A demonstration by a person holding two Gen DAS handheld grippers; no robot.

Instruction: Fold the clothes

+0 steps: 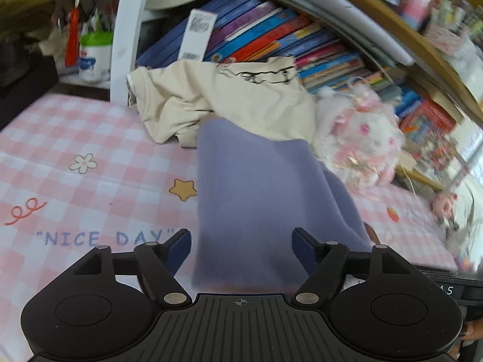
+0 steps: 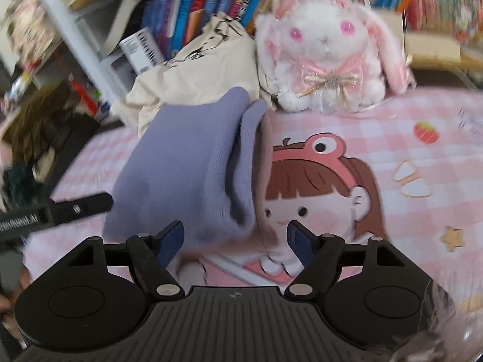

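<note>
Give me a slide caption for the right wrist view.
Open right tongs over a folded lavender garment on a pink checked sheet, plush bunny behind.

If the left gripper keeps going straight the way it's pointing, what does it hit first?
Most likely the folded lavender garment, which lies directly ahead between the open left gripper fingers; the cream shirt sits beyond it. Depth is uncertain.

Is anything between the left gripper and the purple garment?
Nothing visible. The open left gripper looks straight onto the folded purple garment, with no object between them. The cream shirt lies beyond it.
</note>
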